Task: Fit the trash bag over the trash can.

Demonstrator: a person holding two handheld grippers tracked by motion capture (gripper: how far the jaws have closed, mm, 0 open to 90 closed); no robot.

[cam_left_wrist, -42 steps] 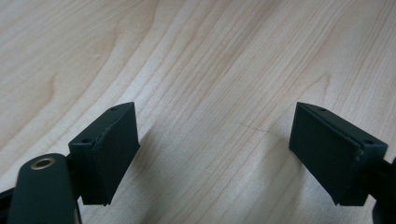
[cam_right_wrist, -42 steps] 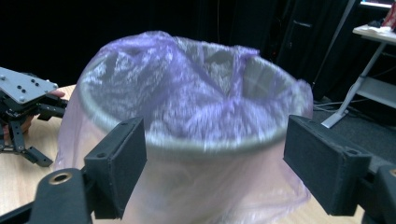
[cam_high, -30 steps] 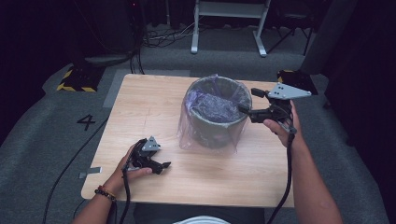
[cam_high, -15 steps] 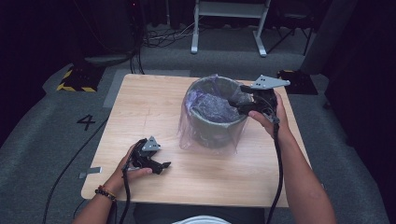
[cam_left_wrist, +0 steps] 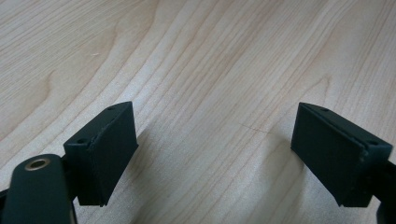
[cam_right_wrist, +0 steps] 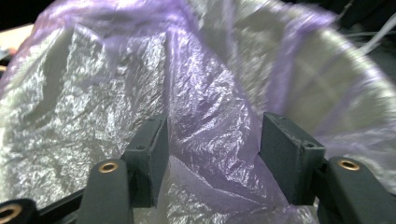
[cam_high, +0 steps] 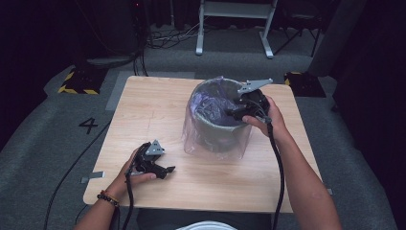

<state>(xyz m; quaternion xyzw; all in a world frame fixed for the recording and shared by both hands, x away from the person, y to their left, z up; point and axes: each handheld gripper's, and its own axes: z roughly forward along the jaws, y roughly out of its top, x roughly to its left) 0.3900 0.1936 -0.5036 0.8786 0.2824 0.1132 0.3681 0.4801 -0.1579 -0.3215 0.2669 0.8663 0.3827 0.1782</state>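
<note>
Right gripper [cam_high: 233, 112] fingers have just been closing round a fold of the purple bag [cam_right_wrist: 205, 116] lining the bin [cam_high: 215, 129] mid-table [cam_high: 143, 105], not pinched yet. Risk: thin film slips or tears, or a hard pull tips the bin. Left gripper [cam_high: 165, 170] rests wide on the table w/ nothing between.

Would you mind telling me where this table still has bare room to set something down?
The table's far-left stretch, from its left edge to the bagged bin, lies bare, as does the near strip below the bin. It is crowded at the bin's right rim, where the right hand-held gripper reaches in.
</note>
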